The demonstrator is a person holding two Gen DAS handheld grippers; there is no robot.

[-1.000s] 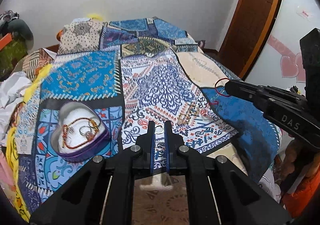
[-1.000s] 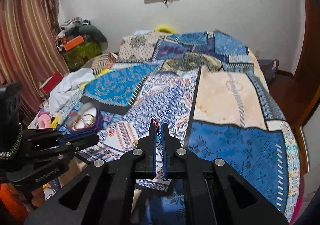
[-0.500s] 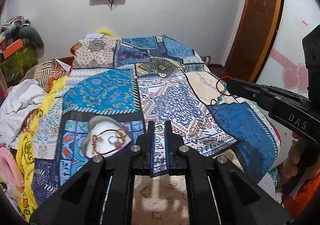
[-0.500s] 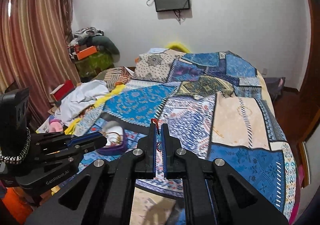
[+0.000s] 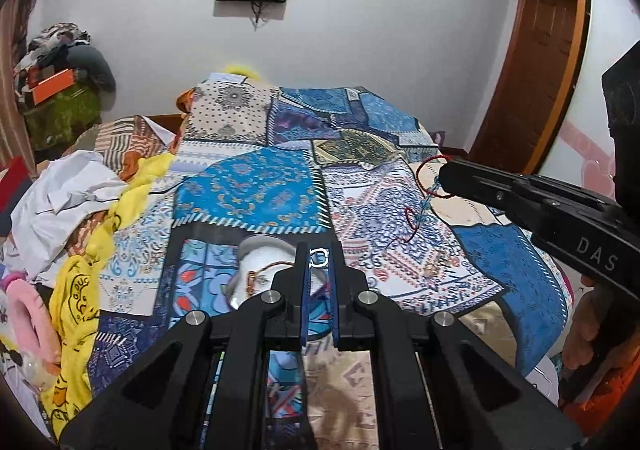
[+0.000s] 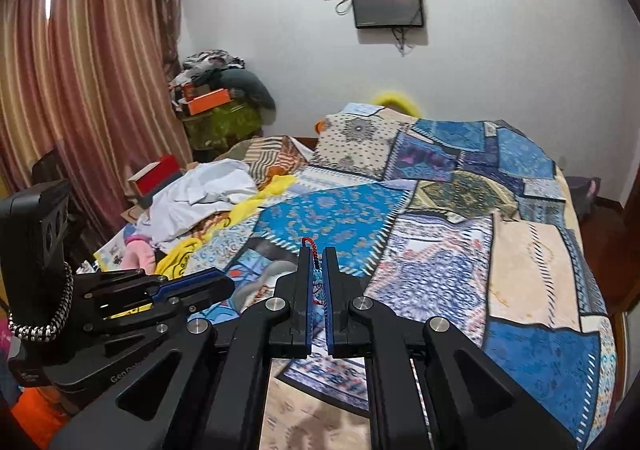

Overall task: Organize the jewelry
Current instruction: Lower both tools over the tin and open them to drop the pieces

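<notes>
**Both claws loaded, tray waiting below**

Left gripper [image 5: 319,256] is pinched on a small silver ring [image 5: 319,258] at the very tips of its fingers, seen in the left wrist view above the patchwork bedspread [image 5: 256,189]. Directly beyond the tips sits the heart-shaped jewelry tray [image 5: 256,246], its white lining holding a reddish-gold bracelet [image 5: 260,274]; anything else in it is hidden behind the fingers. At the right of this view the right gripper [image 5: 442,179] clamps a red cord bracelet [image 5: 424,197] whose loop and blue knotted tail dangle free.

From the right wrist view, the right gripper [image 6: 317,254] has its jaws pressed together on that cord, only a red-and-black braided end [image 6: 310,244] showing above the tips. The left gripper [image 6: 224,284] reaches in from the left, over the tray [image 6: 260,282], which is mostly hidden.

Judged risks: the ring is held by a sliver, so a jolt could drop it into the busy pattern of the cloth, where it would be hard to find. The cord's hanging tail could snag the other claw or the pieces already in the tray.
</notes>
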